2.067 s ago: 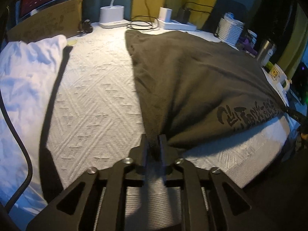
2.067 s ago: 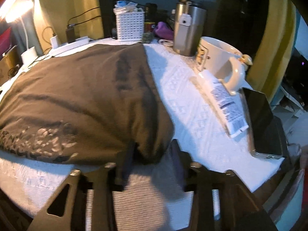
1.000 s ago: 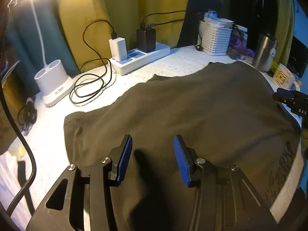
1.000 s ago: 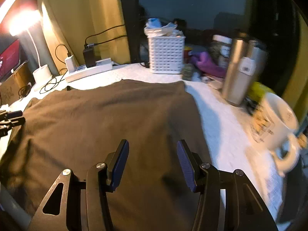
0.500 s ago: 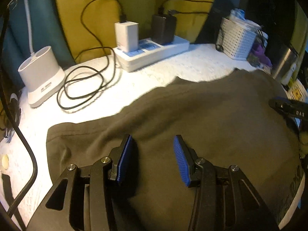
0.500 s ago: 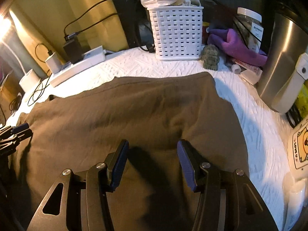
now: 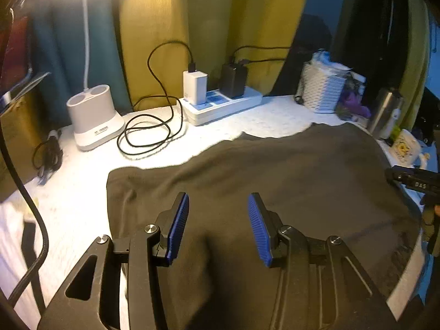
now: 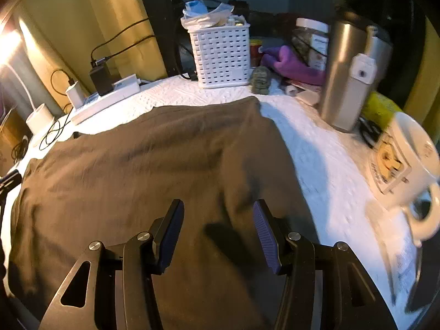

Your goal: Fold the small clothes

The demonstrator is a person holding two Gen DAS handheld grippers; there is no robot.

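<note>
A dark brown garment [image 7: 275, 181] lies spread flat on the white textured cover [image 7: 82, 192], folded over on itself. My left gripper [image 7: 218, 220] hovers over its left part with blue pads apart and nothing between them. The same garment [image 8: 154, 176] fills the right wrist view, where my right gripper [image 8: 218, 225] hangs above its right part, open and empty. The right gripper's tips [image 7: 409, 180] show at the left wrist view's right edge; the left gripper's tips [image 8: 9, 181] poke in at the right wrist view's left edge.
Behind the garment stand a power strip with chargers [image 7: 220, 101], coiled black cable [image 7: 148, 132], a white lamp base [image 7: 93, 115] and a white basket [image 8: 222, 55]. To the right are a steel tumbler [image 8: 349, 77], a white mug [image 8: 407, 162] and purple cloth [image 8: 291, 63].
Both grippers let go of the garment's near corners after carrying them to the far side, then drew back and lifted a little over the folded cloth. Jaws stay equally wide.
</note>
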